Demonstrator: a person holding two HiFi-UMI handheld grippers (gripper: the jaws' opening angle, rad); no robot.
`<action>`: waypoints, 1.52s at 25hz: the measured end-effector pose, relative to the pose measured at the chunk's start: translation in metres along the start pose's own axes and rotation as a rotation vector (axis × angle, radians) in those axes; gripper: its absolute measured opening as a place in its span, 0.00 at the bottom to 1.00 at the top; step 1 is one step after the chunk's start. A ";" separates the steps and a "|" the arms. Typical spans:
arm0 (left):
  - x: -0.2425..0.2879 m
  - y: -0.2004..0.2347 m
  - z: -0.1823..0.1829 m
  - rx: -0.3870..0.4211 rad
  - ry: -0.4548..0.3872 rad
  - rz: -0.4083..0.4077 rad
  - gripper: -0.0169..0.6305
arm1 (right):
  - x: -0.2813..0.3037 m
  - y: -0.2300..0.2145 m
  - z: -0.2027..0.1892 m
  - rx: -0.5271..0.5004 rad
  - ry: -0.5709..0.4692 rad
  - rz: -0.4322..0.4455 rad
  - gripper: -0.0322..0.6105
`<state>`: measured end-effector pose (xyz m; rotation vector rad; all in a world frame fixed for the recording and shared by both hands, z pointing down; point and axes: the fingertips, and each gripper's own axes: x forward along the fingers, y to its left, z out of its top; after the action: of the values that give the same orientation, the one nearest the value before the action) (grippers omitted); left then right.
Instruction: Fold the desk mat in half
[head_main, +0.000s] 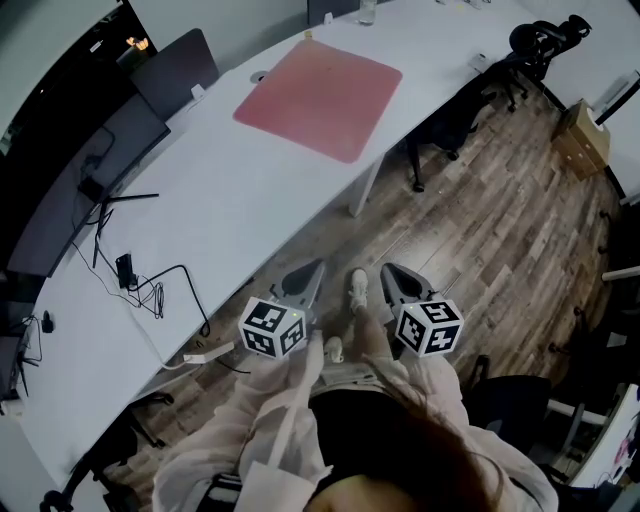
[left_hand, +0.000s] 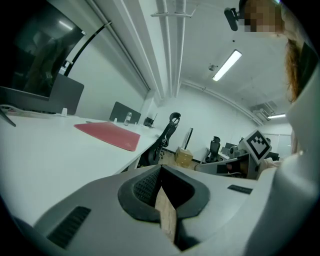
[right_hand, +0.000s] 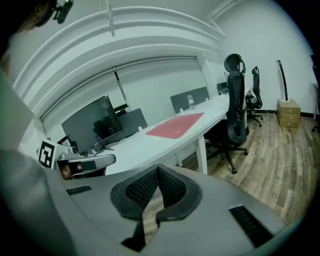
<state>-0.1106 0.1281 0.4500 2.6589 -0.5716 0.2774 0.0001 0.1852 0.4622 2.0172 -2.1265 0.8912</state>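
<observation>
Red desk mat (head_main: 320, 97) is laid flat, unfolded, on the far part of the white desk (head_main: 210, 210). Left gripper (head_main: 303, 278) and right gripper (head_main: 398, 280) are held side by side over the wooden floor (head_main: 500, 230), well apart from the mat. Both pairs of jaws are closed, with nothing gripped.

Desk mat (head_main: 320, 98) lies on table (head_main: 225, 205) (far end).

I see open desk (head_main: 250, 200) all round red mat (head_main: 320, 95); monitor (head_main: 90, 180), cables (head_main: 150, 290) crowd my left end; chair (head_main: 450, 115) tucked under edge near mat.
</observation>
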 end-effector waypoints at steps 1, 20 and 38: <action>0.008 0.005 0.004 0.000 0.002 0.007 0.07 | 0.008 -0.005 0.006 0.001 0.002 0.007 0.07; 0.167 0.093 0.091 -0.015 -0.039 0.144 0.07 | 0.155 -0.110 0.132 -0.080 0.055 0.145 0.07; 0.195 0.173 0.097 -0.138 -0.050 0.360 0.07 | 0.286 -0.107 0.159 -0.530 0.281 0.411 0.11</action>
<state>0.0000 -0.1261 0.4754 2.4244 -1.0477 0.2631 0.1148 -0.1378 0.4936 1.1618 -2.3225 0.5194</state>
